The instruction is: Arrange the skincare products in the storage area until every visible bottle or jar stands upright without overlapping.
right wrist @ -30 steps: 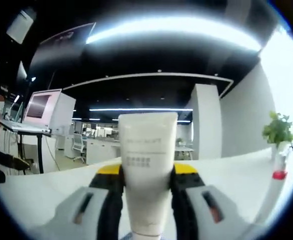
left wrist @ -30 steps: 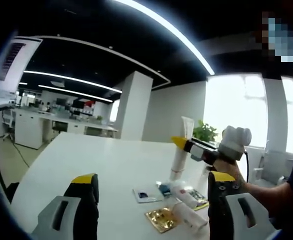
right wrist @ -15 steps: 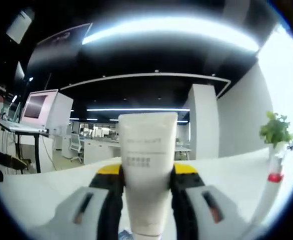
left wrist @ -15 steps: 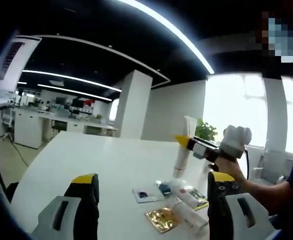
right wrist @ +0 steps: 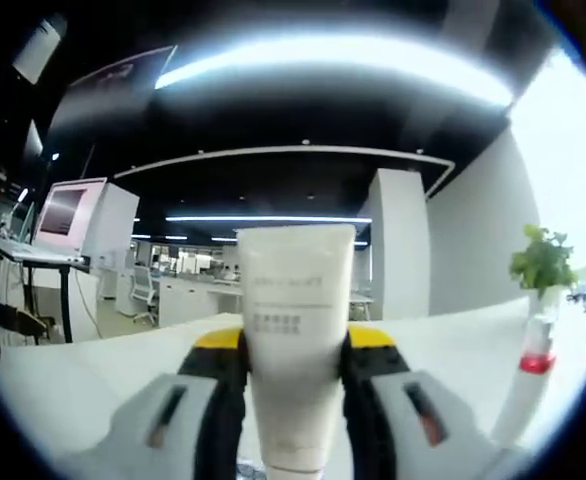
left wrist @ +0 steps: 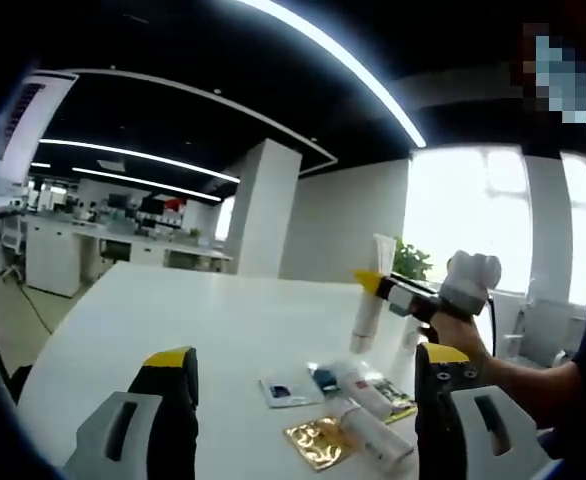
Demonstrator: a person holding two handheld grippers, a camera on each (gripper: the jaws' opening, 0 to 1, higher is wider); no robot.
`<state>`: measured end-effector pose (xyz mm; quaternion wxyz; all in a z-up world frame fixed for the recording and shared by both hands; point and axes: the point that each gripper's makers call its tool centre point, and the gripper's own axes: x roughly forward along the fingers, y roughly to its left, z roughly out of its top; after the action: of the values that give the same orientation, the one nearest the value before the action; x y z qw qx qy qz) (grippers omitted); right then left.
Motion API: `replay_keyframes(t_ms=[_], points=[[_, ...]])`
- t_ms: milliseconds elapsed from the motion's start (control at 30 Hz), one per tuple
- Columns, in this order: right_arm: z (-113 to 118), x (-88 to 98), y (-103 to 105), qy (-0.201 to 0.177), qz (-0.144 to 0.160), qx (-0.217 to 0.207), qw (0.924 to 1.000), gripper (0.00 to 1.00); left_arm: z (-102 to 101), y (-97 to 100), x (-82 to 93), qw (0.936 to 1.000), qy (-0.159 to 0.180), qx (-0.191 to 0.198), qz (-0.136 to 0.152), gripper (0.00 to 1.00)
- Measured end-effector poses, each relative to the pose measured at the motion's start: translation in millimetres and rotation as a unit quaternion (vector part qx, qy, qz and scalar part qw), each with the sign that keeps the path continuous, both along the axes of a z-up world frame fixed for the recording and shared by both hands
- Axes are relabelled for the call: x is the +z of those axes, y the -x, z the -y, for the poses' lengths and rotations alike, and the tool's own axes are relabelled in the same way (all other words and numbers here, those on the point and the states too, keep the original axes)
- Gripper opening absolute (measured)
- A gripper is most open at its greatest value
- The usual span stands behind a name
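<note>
A white squeeze tube (right wrist: 293, 340) stands upright between the jaws of my right gripper (right wrist: 293, 345), which is shut on it. In the left gripper view the same white tube (left wrist: 371, 300) hangs above the white table (left wrist: 153, 320), held by the right gripper (left wrist: 381, 288) in a person's hand. Below it lie flat packets: a white one (left wrist: 281, 390), a gold one (left wrist: 318, 437), and two white tubes on their sides (left wrist: 373, 435). My left gripper (left wrist: 303, 400) is open above the table's near edge, with nothing between its jaws.
A slim white bottle with a red band (right wrist: 528, 385) stands at the right in the right gripper view, near a potted plant (right wrist: 541, 268). Office desks and a monitor (right wrist: 73, 215) sit beyond the table. A person's arm (left wrist: 533, 385) reaches in from the right.
The right gripper has carried the white tube a little to the right and farther from my left gripper. The left gripper has stayed put.
</note>
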<state>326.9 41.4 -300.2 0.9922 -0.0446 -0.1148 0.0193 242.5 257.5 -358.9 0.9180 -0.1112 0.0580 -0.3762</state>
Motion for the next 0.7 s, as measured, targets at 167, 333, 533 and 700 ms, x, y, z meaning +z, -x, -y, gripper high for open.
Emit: replay_keyframes(t_ms=[167, 333, 533, 700], points=[[14, -1.7, 2, -0.004, -0.002, -0.012, 0.9999, 0.36, 3, 0.2, -2.8, 1.0000, -0.003, -0.001, -0.004, 0.91], [25, -1.2, 1, -0.001, -0.001, -0.021, 0.9998, 0.36, 5, 0.1, -3.7, 1.0000, -0.002, -0.002, -0.005, 0.91], [38, -5.2, 4, 0.002, -0.001, -0.027, 0.9996, 0.36, 8, -1.1, -6.2, 1.0000, -0.004, -0.003, -0.008, 0.91], [49, -5.8, 6, 0.001, 0.001, -0.030, 0.9996, 0.36, 12, -2.0, -8.4, 0.9999, -0.006, -0.005, -0.010, 0.90]])
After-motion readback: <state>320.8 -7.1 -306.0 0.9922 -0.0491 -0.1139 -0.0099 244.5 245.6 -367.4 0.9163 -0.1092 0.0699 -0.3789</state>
